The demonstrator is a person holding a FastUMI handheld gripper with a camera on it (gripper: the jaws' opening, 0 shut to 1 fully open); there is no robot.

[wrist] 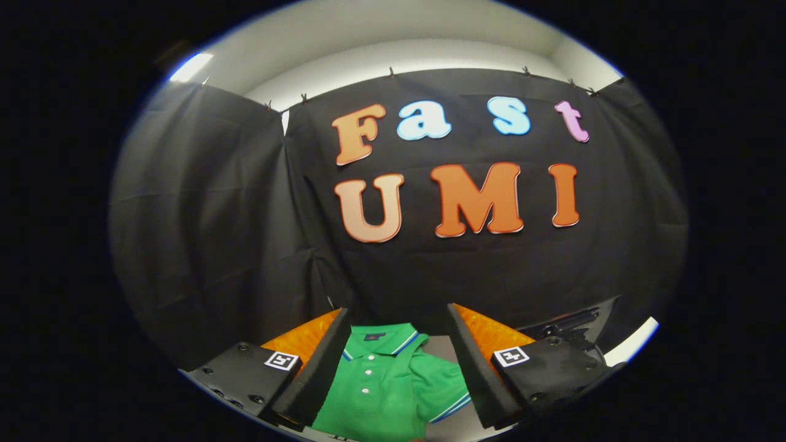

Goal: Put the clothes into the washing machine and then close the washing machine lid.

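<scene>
A green polo shirt (387, 383) with a striped collar and white buttons lies flat on a pale surface, seen in the gap between my two fingers and below them. My gripper (396, 319) is open, its fingers spread wide to either side of the shirt's collar. Neither finger touches the cloth as far as I can tell. The gripper points mostly at the booth's black cloth wall, so just the collar, the button strip and one sleeve of the shirt show.
The black cloth wall (245, 215) hangs close ahead and to the left. A dark object with a pale edge (583, 325) sits beyond the right finger. A grey surface (439, 350) shows beside the shirt's collar.
</scene>
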